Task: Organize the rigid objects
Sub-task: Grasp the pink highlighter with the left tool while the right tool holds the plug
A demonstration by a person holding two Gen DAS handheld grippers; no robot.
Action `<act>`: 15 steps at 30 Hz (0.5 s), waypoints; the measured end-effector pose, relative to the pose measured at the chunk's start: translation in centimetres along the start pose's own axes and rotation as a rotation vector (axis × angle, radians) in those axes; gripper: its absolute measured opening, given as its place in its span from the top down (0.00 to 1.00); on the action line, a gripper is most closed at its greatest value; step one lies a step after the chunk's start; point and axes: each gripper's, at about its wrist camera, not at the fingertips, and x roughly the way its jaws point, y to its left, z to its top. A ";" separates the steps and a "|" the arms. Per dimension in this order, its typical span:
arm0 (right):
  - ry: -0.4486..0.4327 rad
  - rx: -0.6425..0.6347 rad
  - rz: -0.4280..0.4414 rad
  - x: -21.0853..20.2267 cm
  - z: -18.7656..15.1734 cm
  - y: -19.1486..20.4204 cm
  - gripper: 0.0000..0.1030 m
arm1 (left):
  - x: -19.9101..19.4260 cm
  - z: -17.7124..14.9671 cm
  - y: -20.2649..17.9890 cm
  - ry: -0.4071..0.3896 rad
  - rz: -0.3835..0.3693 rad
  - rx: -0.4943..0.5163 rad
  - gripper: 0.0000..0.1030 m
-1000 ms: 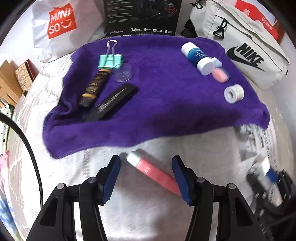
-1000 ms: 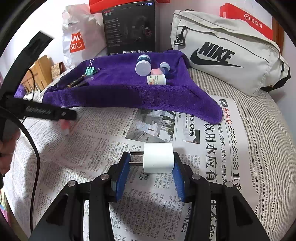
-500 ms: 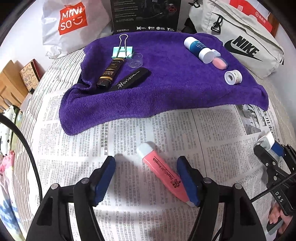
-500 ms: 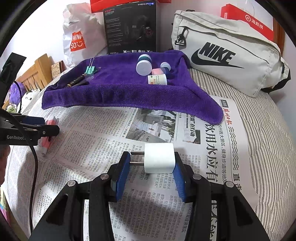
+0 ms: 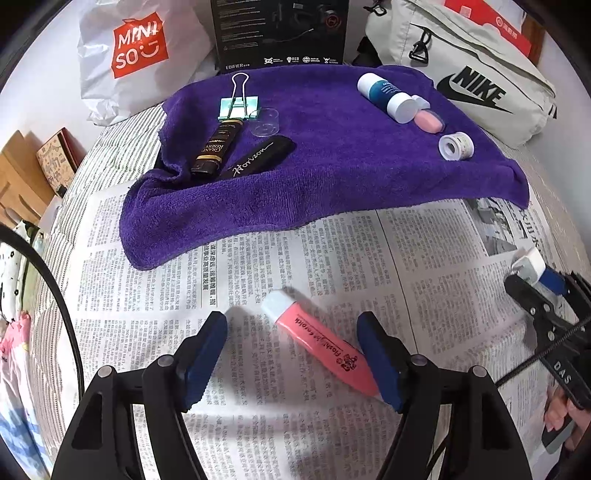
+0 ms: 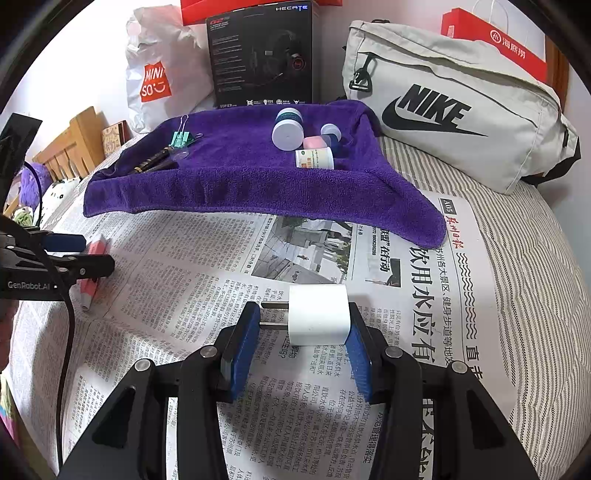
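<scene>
A pink highlighter (image 5: 317, 345) with a white cap lies on the newspaper (image 5: 295, 266) between the wide-open jaws of my left gripper (image 5: 291, 354); its rear end is beside the right pad. My right gripper (image 6: 301, 341) is shut on a white plug adapter (image 6: 318, 319), prongs against the left pad. It also shows in the left wrist view (image 5: 530, 264). On the purple towel (image 5: 332, 158) lie a green binder clip (image 5: 238, 105), a black-and-gold tube (image 5: 218, 147), a black case (image 5: 258, 158), a clear cap (image 5: 265, 121), a blue bottle (image 5: 386, 96), a pink eraser (image 5: 428, 122) and a small white jar (image 5: 456, 146).
Behind the towel stand a Miniso bag (image 5: 136, 55), a black headset box (image 5: 280, 33) and a grey Nike bag (image 5: 469, 74). The newspaper lies on striped bedding (image 6: 532, 258). A wooden bed frame (image 6: 74, 147) is at the left. My left gripper shows in the right wrist view (image 6: 81, 254).
My left gripper has pulled back and lifted off the highlighter, jaws opening wider; the towel now looks farther away. The right gripper has kept still with the adapter.
</scene>
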 end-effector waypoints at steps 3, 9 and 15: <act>0.000 -0.001 -0.001 0.0 0.0 0.0 0.54 | -0.5 -0.5 -0.2 -0.001 -0.012 0.013 0.31; 0.000 0.000 0.000 0.0 0.0 0.0 0.54 | -1.4 -0.7 0.3 -0.029 -0.040 0.010 0.31; 0.000 -0.007 -0.008 0.0 0.0 0.1 0.55 | -2.1 -1.2 1.4 -0.020 -0.061 -0.024 0.31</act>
